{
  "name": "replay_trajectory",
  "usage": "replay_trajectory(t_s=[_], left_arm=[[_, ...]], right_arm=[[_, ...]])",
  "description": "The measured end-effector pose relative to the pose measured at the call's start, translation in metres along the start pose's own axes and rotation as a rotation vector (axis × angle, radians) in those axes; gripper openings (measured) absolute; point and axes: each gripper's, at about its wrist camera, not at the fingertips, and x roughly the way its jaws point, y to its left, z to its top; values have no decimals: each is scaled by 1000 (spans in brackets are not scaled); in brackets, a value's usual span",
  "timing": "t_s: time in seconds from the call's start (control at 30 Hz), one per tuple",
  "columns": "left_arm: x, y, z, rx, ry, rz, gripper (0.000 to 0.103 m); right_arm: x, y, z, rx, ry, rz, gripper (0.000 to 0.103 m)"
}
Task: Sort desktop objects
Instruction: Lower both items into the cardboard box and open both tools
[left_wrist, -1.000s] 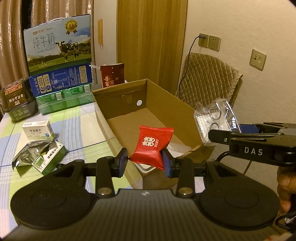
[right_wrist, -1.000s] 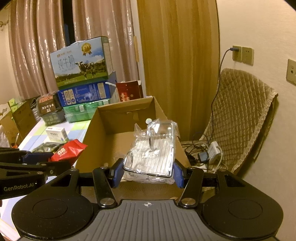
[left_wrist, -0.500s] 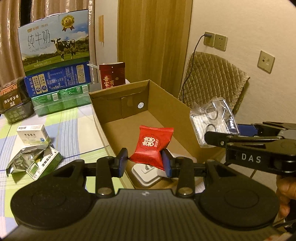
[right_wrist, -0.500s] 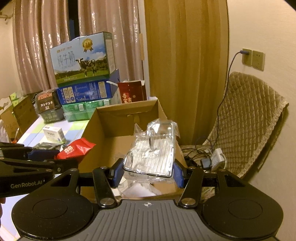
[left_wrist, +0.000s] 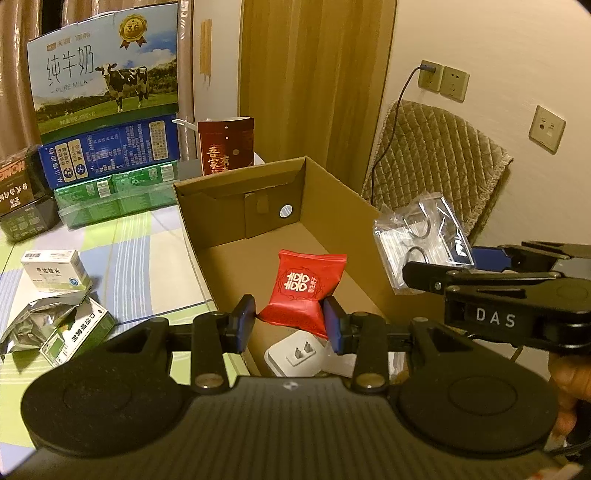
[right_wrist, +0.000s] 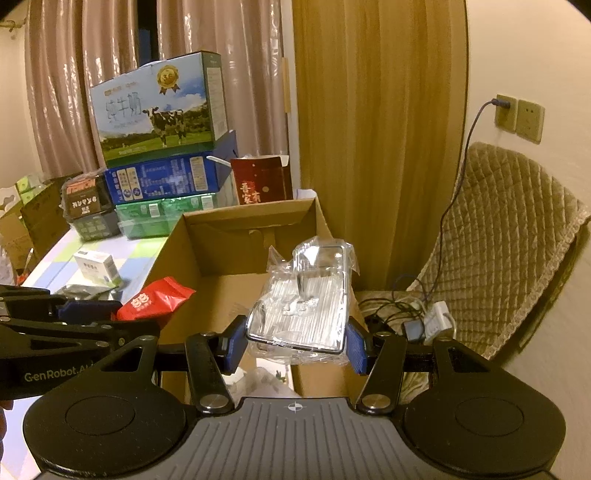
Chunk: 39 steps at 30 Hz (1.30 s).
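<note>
My left gripper (left_wrist: 290, 325) is shut on a red snack packet (left_wrist: 304, 288) and holds it above the near end of an open cardboard box (left_wrist: 332, 192). A white plug adapter (left_wrist: 293, 356) lies on the box floor below the packet. My right gripper (right_wrist: 295, 343) is shut on a clear plastic phone case in its wrapper (right_wrist: 306, 302), held over the box's right side (right_wrist: 325, 221). In the left wrist view the right gripper (left_wrist: 443, 266) shows at the right with the clear case (left_wrist: 421, 240). In the right wrist view the left gripper (right_wrist: 96, 314) shows at the left with the red packet (right_wrist: 155, 301).
On the striped tablecloth (left_wrist: 129, 258) left of the box lie a white medicine box (left_wrist: 53, 269), a green-and-white box (left_wrist: 79, 334) and a silver foil pouch (left_wrist: 37, 325). Stacked milk cartons (left_wrist: 103, 92) and a dark red box (left_wrist: 225, 146) stand behind. A quilted chair (right_wrist: 498, 240) with cables stands to the right.
Both grippers have moved forward over the box with their loads still gripped. The box now looks nearer, and the white plug adapter on its floor has come into view.
</note>
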Motion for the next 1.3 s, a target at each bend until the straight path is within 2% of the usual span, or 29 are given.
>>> replay_trajectory(t_s=[0.33, 0.4, 0.43, 0.47, 1.17, 1.23, 1.27, 1.3], left_arm=[[21, 2, 6, -9, 20, -1, 35], [24, 3, 8, -12, 19, 6, 40], [25, 3, 9, -9, 16, 15, 51], [25, 4, 10, -7, 12, 20, 52], [15, 19, 10, -30, 7, 61, 54], [15, 21, 10, -32, 7, 63, 55], [15, 22, 10, -33, 6, 64, 55], [15, 22, 10, -35, 7, 64, 56]], right_arm=[[11, -2, -1, -1, 16, -1, 52], [11, -3, -1, 0, 18, -1, 52], [11, -3, -2, 0, 18, -1, 52], [11, -3, -1, -2, 18, -1, 52], [27, 10, 7, -6, 17, 36, 52], [30, 12, 11, 9, 4, 32, 60], [31, 12, 13, 17, 2, 31, 73], [31, 11, 14, 25, -4, 37, 76]])
